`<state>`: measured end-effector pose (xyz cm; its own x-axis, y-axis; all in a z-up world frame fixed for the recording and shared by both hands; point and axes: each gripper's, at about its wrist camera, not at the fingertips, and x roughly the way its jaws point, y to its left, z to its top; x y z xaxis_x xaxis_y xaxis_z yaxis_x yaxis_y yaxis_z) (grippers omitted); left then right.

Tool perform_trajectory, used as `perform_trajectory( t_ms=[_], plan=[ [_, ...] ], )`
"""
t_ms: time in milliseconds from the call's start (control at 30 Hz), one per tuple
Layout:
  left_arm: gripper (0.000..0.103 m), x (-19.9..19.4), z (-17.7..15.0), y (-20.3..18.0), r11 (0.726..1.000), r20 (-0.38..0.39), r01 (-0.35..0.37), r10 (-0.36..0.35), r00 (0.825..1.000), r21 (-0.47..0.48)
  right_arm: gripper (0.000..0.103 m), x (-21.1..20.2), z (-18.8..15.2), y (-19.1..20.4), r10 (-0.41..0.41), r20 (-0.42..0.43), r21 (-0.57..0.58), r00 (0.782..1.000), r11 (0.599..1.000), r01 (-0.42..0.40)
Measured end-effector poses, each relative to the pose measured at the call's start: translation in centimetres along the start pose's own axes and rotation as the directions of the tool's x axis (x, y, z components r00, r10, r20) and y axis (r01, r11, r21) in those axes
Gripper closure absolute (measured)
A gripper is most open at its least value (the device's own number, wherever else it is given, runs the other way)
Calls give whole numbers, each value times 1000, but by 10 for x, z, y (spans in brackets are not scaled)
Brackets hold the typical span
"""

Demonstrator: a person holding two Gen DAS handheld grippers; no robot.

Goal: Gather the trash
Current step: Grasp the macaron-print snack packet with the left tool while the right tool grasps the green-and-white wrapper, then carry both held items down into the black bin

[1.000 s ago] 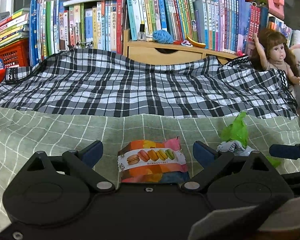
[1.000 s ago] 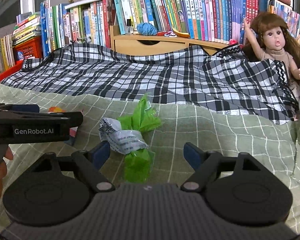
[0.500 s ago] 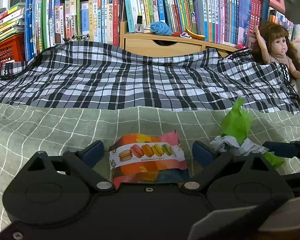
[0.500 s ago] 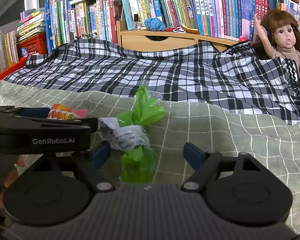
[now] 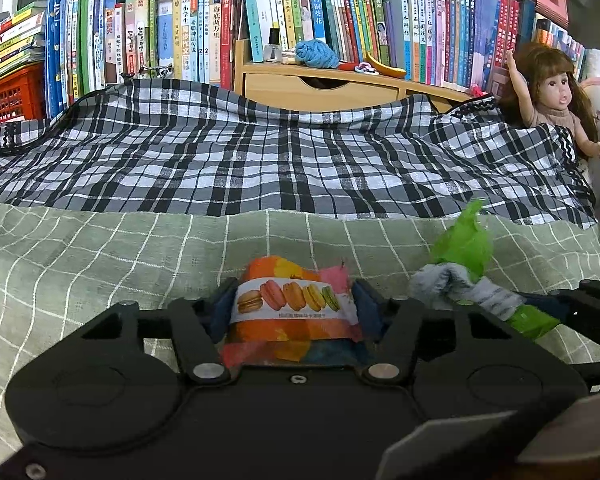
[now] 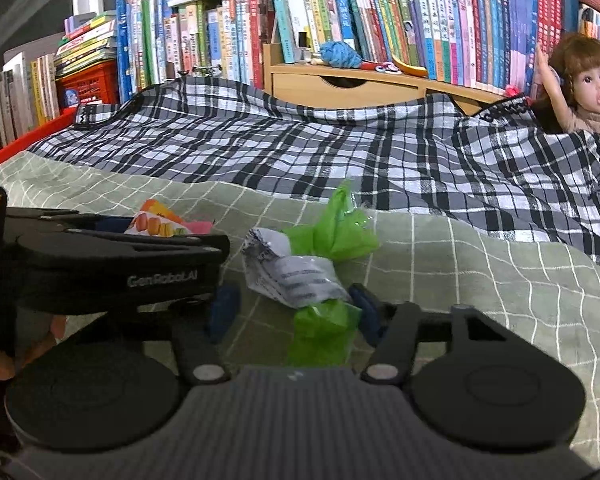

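A colourful macaron snack packet (image 5: 292, 300) lies on the green checked bedcover (image 5: 100, 264). My left gripper (image 5: 294, 308) has its blue pads against both sides of the packet, and its jaws are closing on it. Just to its right lies a crumpled green wrapper with white printed paper (image 6: 324, 320). My right gripper (image 6: 294, 312) straddles the wrapper with its jaws closing. The right pad touches the green plastic, while the left pad stands apart from it. In the right wrist view the left gripper (image 6: 120, 276) crosses the left side, with the packet (image 6: 160, 224) showing above it.
A black-and-white plaid blanket (image 5: 260, 160) is bunched across the bed beyond the trash. Behind it are rows of books (image 5: 180, 40), a wooden drawer box (image 5: 320, 88) and a red crate (image 5: 12, 92). A doll (image 5: 552, 96) and a plush toy sit at the far right.
Both grippers' jaws have narrowed a lot. The left pads have come in onto the macaron packet and squeezed it slightly; the right pads have drawn in around the green wrapper.
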<state>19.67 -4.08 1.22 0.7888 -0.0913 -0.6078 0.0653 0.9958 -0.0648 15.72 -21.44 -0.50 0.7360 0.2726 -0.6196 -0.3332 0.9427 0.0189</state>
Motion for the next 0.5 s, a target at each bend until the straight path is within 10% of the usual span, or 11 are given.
perform_trajectory(
  t_ms=[100,500],
  plan=[
    [52,-5,1,-2,1000,12,-3,3,1000,14,62,-4,0,2,-7,12,-8,1000,1000,7],
    [54,-45,-1,0,999,79,14,-16,997,31,66,-35,-9,4,7,64,8,998,1000,-8]
  ],
)
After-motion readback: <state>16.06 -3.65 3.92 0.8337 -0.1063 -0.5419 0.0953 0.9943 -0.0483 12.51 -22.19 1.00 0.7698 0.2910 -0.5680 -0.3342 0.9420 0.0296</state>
